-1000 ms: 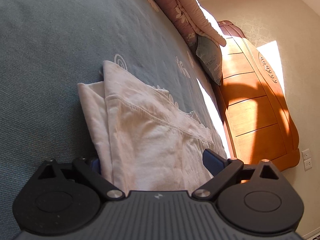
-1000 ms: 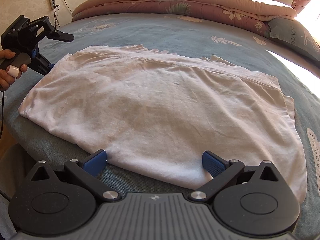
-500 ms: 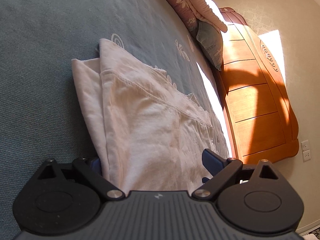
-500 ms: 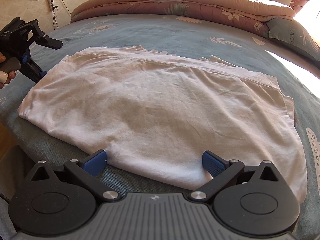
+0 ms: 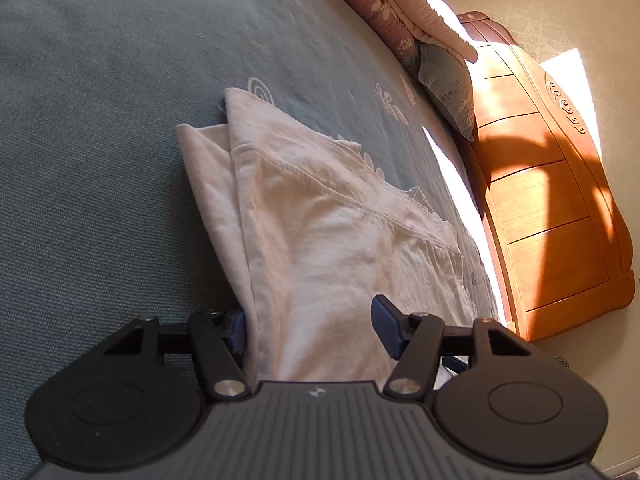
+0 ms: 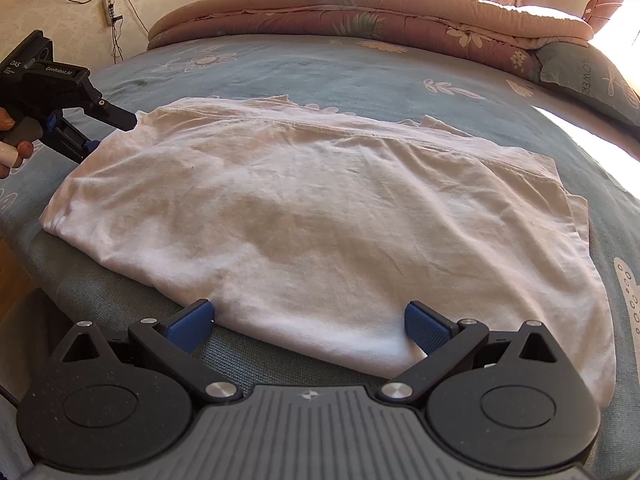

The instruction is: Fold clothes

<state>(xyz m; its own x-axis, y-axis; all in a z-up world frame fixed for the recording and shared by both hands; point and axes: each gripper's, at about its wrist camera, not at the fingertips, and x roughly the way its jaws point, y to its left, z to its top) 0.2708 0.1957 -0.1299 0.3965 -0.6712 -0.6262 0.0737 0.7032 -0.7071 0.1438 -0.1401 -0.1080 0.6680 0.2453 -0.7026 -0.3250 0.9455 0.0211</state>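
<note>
While the pale pink folded cotton garment is lying flat on the blue-grey woven bedspread, the left gripper is straddling one end of it, its jaws having just been narrowing; cloth is bunching between them, touching the left blue pad, though whether both pads are pressing I cannot tell. Opposite, the right gripper is standing released, jaws wide, with the garment's near folded edge sitting between its blue pads.
</note>
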